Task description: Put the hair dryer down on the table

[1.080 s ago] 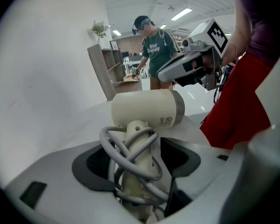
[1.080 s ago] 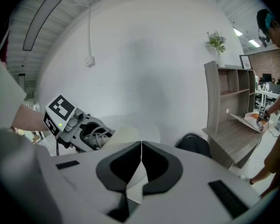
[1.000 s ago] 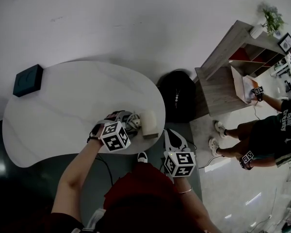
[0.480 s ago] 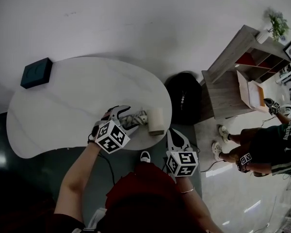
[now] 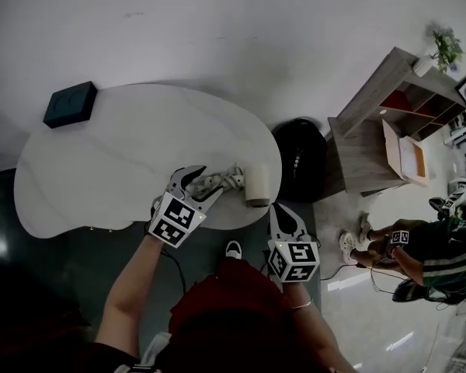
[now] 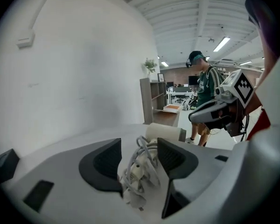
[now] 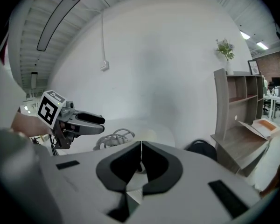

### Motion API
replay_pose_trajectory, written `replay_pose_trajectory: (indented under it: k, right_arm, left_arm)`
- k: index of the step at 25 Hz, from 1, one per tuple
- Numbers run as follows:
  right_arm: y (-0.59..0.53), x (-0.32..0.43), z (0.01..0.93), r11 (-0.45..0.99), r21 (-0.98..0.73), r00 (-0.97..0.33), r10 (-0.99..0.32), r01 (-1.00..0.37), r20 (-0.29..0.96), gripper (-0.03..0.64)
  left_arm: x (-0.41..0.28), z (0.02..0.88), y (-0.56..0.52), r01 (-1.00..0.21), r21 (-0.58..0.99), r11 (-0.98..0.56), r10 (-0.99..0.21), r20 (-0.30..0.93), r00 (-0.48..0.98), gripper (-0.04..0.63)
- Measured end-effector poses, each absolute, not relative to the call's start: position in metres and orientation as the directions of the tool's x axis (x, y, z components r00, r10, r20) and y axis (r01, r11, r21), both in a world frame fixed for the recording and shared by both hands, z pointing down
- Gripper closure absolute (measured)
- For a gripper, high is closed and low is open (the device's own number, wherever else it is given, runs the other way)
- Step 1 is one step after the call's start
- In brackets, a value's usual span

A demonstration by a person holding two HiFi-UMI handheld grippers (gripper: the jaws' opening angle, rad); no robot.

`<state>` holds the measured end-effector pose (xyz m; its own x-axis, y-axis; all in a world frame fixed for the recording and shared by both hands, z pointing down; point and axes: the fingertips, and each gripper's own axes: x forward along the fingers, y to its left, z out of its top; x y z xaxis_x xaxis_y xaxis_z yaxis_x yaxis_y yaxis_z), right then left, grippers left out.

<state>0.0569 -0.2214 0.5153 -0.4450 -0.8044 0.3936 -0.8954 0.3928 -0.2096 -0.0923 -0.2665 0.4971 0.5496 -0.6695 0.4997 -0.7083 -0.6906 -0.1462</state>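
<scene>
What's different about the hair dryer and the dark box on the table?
The hair dryer is pale and round; the dark box is flat and square. The hair dryer lies at the near right edge of the table, the dark box at its far left edge. The hair dryer has a bundled cord; the dark box shows none. Both rest on the table.

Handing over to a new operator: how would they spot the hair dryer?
Find the white oval table; look at its near right edge. The hair dryer lies there, a cream barrel with a pale cord bundled at its left. The table's only other thing, a dark square box, sits at the far left end.
</scene>
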Motion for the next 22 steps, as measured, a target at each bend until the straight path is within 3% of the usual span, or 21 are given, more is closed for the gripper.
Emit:
replay_pose_trajectory:
  k: [12,22]
  right_arm:
    - [-0.188,0.043,0.5,0.435,-0.189,-0.474,-0.81,-0.881,0.346,0.601]
    - [-0.165,0.036,0.482,0.463,-0.179,-0.497,-0.815,-0.868,0.299,0.601]
  left_arm:
    - [-0.123,0.463,-0.223,-0.854,-0.092,-0.512,-0.811,0.38,0.445,0.477]
    - [-0.144,0.453,-0.179,-0.907,-0.049,-0.419,-0.853,0.363,0.374,0.526]
